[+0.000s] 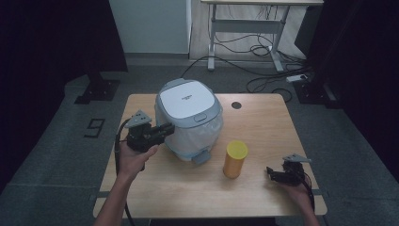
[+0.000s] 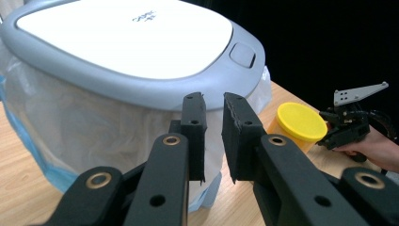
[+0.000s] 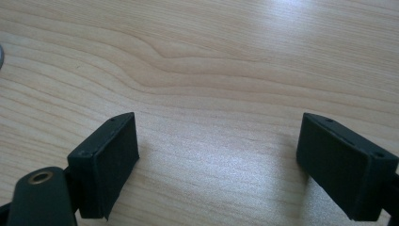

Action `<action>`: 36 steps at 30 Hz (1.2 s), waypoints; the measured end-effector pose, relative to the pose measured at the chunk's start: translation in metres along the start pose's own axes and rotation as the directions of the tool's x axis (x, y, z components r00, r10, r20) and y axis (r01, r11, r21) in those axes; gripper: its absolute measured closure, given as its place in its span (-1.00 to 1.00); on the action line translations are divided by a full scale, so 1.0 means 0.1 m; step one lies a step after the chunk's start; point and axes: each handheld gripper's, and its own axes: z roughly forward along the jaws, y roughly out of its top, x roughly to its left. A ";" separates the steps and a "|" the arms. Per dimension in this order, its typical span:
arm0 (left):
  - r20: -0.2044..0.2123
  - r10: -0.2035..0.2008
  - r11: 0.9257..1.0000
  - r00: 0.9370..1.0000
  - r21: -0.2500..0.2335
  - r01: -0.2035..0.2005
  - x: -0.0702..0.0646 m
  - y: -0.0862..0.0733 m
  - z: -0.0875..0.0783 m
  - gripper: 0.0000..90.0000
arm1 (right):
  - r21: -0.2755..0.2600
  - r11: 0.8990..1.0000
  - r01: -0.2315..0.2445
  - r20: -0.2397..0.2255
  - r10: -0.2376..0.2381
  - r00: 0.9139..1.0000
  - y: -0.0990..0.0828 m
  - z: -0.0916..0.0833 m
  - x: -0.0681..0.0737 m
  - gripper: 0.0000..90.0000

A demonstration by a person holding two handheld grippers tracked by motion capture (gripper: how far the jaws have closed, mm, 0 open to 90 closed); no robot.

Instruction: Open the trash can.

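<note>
A: Left gripper [image 2: 214, 110]?
B: Held level at the left side of the grey-and-white lidded bin [image 1: 188, 101], which is lined with a clear plastic bag [image 2: 80, 127]. Jaws are nearly together with a narrow gap and nothing between them; whether the tips touch the bag I cannot tell.

A: Where is the bin?
B: Middle of the light wooden table [image 1: 263, 117], towards the back, lid down.

A: Right gripper [image 1: 273, 173]?
B: Low over the table's near right corner, jaws well apart with bare wood between them. A yellow cylindrical canister with a yellow lid [image 1: 235, 158] stands upright between the bin and that gripper, apart from both.
</note>
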 end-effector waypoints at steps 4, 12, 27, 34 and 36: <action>0.007 0.013 1.000 1.000 0.002 -0.013 -0.03 0.05 0.04 0.76 | 0.000 1.000 -0.001 0.000 0.001 1.000 0.00 0.00 0.00 -0.72; 0.015 0.017 1.000 1.000 0.003 -0.017 -0.03 0.12 0.12 0.77 | 0.000 1.000 -0.001 0.000 0.001 1.000 0.00 0.00 0.00 -0.72; 0.036 0.020 1.000 0.999 0.008 -0.020 -0.05 0.21 0.23 0.78 | 0.001 1.000 -0.001 0.000 0.001 1.000 0.00 0.00 0.00 -0.72; 0.051 0.025 1.000 0.998 0.012 -0.026 -0.10 0.26 0.32 0.79 | 0.001 1.000 -0.001 0.000 0.001 1.000 0.00 0.00 0.00 -0.72; 0.054 0.031 0.999 0.998 0.017 -0.032 -0.11 0.28 0.35 0.79 | 0.001 1.000 -0.001 0.000 0.001 1.000 0.00 0.00 0.00 -0.72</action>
